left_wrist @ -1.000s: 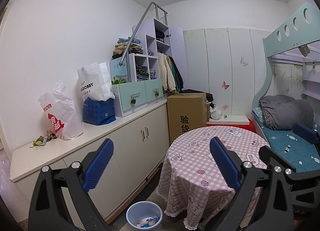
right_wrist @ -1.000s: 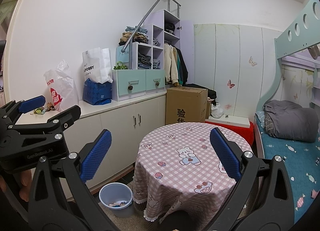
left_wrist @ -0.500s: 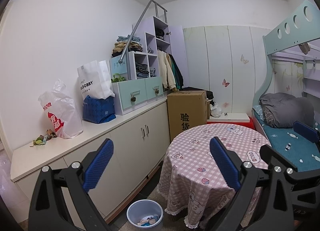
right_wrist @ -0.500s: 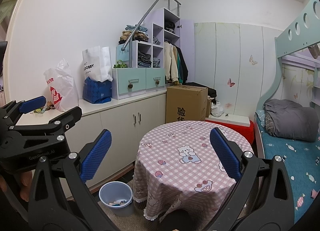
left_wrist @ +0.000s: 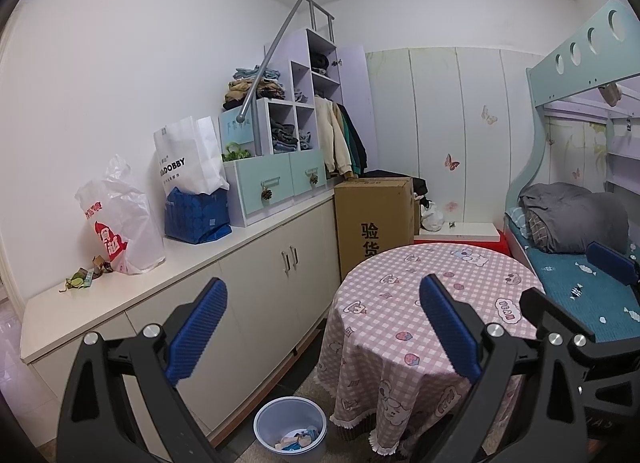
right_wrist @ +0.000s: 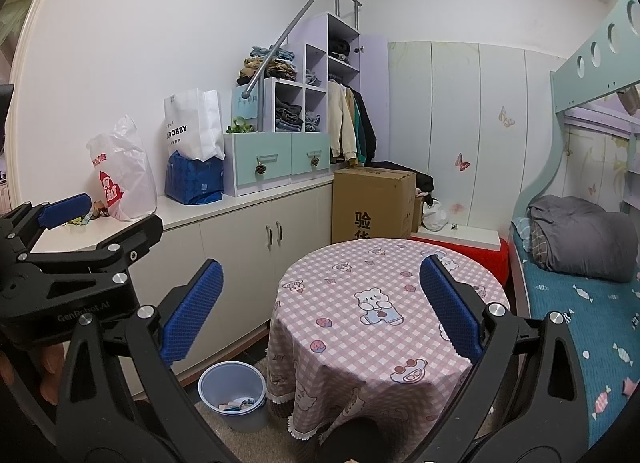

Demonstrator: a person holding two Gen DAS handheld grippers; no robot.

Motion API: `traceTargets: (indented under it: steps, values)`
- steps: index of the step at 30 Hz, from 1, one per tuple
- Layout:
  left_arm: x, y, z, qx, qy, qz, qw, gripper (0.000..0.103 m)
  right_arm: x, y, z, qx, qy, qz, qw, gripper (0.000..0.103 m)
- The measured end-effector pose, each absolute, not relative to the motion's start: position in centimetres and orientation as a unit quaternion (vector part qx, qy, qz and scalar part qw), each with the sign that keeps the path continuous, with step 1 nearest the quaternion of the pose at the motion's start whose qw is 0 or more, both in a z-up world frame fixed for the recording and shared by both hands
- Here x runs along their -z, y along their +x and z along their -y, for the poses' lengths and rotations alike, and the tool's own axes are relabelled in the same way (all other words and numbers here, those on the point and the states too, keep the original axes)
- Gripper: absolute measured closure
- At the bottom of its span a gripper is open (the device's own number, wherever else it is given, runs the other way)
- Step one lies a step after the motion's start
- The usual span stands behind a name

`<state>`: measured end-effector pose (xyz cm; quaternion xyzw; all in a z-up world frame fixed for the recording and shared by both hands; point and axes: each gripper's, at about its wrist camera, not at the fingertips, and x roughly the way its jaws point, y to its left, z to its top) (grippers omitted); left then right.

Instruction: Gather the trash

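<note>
Left hand-held gripper (left_wrist: 322, 327) and right hand-held gripper (right_wrist: 320, 311) both stood with jaws wide apart and empty, above the floor bin (left_wrist: 290, 429) holding scraps, while crumpled wrappers (left_wrist: 82, 277) lay farther off on the white counter (left_wrist: 192, 263) beside a plastic bag (left_wrist: 120, 219).

tablecloth (right_wrist: 372, 303): matt checked cloth | bin (right_wrist: 234, 395): smooth plastic | box (right_wrist: 372, 203): matt cardboard | rail (left_wrist: 272, 51): metal

White walls; long cabinet (left_wrist: 256, 259) left, round checked-cloth table (right_wrist: 384, 303) centre, bunk bed (right_wrist: 580, 291) right.
</note>
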<state>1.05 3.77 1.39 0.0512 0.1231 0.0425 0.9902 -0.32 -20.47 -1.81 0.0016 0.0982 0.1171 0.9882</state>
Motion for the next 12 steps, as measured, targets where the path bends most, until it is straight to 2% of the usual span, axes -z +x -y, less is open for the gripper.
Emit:
traceTargets:
  steps: [12]
  values:
    - [0.0, 2.6, -4.9, -0.044, 0.049, -0.145, 0.987, 0.008, 2.2, 1.2, 20.6, -0.124, -0.002, -0.120, 0.985, 0.006]
